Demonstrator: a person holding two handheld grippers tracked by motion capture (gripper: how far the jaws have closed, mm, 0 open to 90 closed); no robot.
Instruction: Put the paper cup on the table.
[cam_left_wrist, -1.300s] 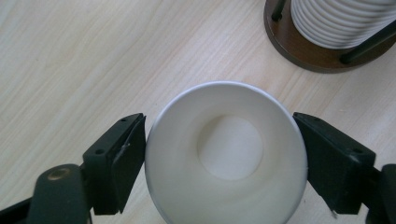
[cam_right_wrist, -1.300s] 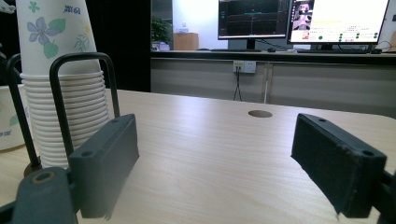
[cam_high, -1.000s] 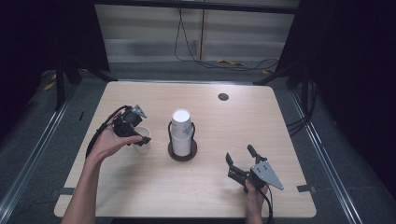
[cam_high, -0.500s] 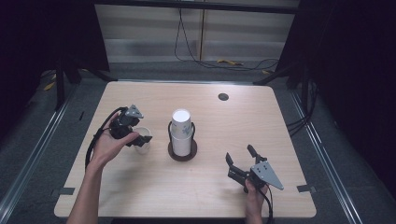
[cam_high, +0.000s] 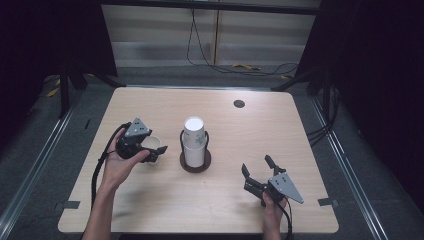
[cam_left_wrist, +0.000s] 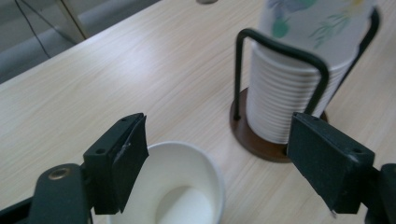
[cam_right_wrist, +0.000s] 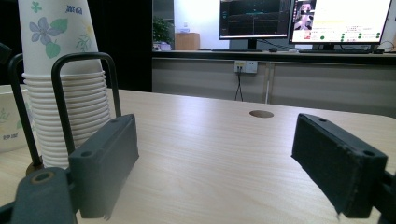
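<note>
Left gripper (cam_left_wrist: 224, 163), jaws just closing, straddles the loose paper cup (cam_left_wrist: 180, 186) unclamped; next, squeeze firmly. Right gripper (cam_high: 259, 170) waits, jaws apart.

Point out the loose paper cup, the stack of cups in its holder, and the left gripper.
loose paper cup (cam_left_wrist: 180, 186): left gripper view, inner wall.
stack of cups (cam_high: 194, 142): high view, side of stack.
left gripper (cam_high: 157, 148): high view, between its fingertips.
</note>
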